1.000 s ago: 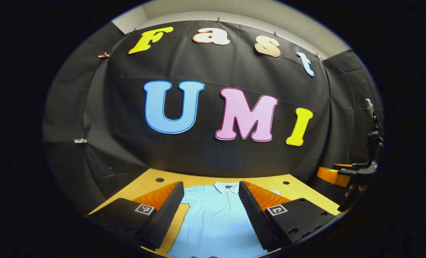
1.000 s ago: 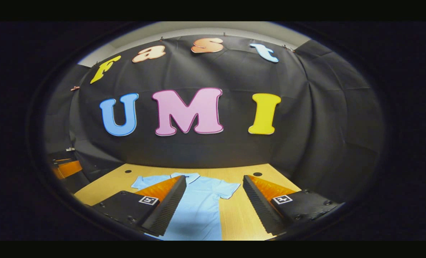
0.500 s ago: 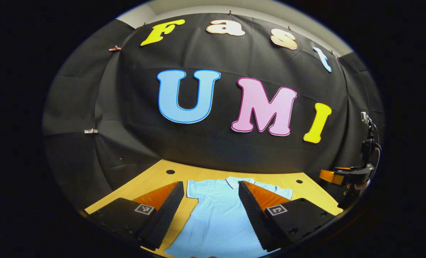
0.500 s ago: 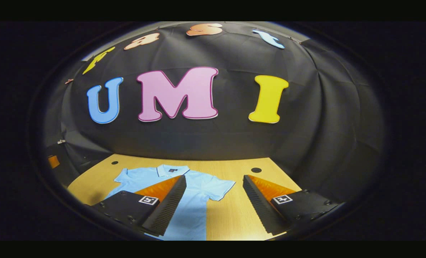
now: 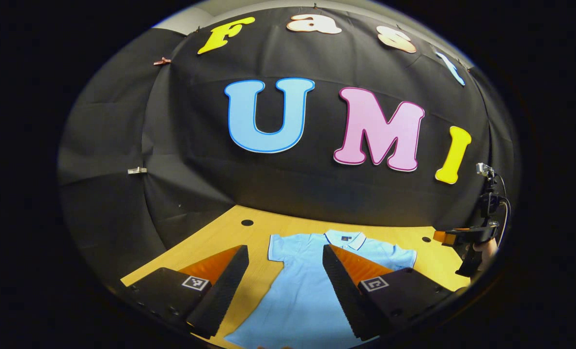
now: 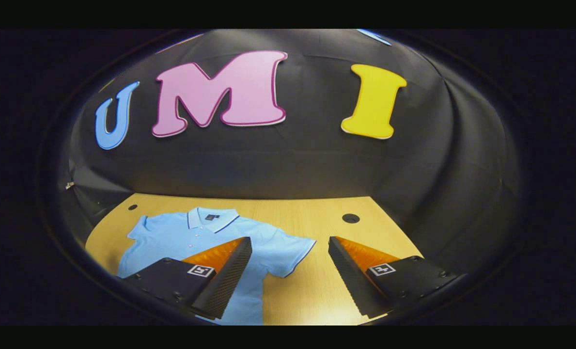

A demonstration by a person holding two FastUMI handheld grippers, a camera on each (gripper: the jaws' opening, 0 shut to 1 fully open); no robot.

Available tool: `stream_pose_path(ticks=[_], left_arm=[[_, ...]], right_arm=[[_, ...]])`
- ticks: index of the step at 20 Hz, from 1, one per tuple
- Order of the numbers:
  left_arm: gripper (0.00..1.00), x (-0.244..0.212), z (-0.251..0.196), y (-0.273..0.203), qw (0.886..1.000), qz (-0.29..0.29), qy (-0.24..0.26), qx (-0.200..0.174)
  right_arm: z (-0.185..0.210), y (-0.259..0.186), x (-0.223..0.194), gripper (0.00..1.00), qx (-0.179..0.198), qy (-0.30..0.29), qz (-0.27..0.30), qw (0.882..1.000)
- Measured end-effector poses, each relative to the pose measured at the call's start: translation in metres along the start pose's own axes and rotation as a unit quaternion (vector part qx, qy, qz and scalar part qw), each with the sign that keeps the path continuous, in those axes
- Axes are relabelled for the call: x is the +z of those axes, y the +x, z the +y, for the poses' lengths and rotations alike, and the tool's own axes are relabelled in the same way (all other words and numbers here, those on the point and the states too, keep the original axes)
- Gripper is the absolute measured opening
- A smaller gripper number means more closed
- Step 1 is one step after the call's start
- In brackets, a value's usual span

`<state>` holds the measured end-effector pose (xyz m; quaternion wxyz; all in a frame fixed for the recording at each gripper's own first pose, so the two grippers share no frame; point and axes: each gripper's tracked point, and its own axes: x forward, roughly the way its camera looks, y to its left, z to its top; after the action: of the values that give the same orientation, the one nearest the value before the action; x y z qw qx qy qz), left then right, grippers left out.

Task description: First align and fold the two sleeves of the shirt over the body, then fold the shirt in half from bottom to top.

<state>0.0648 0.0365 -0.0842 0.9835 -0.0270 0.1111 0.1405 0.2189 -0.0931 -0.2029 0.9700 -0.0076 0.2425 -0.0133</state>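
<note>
- shirt (image 5: 307,286) lies flat and face up on the worktop (image 5: 249,240), collar (image 5: 348,238) at the far end, hem toward the camera and cut off at the lower edge.
- progress, as i judge it: nothing is folded yet. both short sleeves are spread out to the sides and the body lies at full length, so both sleeve folds and the bottom-to-top fold are all left to do.
- left gripper (image 5: 282,286) hangs above the worktop with its jaws released and wide apart, holding nothing; in the left gripper view the shirt's body fills the gap between the jaws, and the left sleeve (image 5: 280,249) lies just beyond the gap, toward the left jaw.
- right gripper (image 6: 288,278) is likewise spread and empty; in the right gripper view the right sleeve (image 6: 288,252) lies just ahead of the gap, beside the left jaw, with bare worktop between the jaws.
- right gripper can also be seen far off at the right edge of the left gripper view, held in a hand (image 5: 484,249).
- containers: i see none on the worktop, just the shirt and a few dark round holes (image 6: 350,218) in the board.
</note>
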Motion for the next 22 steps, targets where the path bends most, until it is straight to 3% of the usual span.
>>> stream_pose_path(ticks=[6, 7, 11, 16, 22], left_arm=[[0.98, -0.019, 0.0, 0.012, 0.999, 0.028, -0.003, 0.026], [0.98, -0.022, -0.001, 0.013, 0.999, 0.032, -0.003, 0.027], [0.98, -0.042, -0.006, 0.018, 0.998, 0.054, -0.008, 0.041], [0.98, -0.065, -0.017, 0.02, 0.995, 0.085, -0.009, 0.042], [0.98, -0.053, -0.037, 0.038, 0.997, 0.079, 0.005, 0.023]], right_arm=[[-0.002, 0.049, -0.034, 0.98, 0.001, -0.01, 0.049, 0.999], [-0.002, 0.06, -0.041, 0.94, 0.001, -0.007, 0.06, 0.998], [-0.009, 0.097, -0.07, 0.98, -0.012, -0.011, 0.094, 0.995], [-0.024, 0.141, -0.093, 0.98, -0.033, -0.009, 0.122, 0.992], [-0.036, 0.165, -0.113, 0.96, -0.037, 0.038, 0.149, 0.987]])
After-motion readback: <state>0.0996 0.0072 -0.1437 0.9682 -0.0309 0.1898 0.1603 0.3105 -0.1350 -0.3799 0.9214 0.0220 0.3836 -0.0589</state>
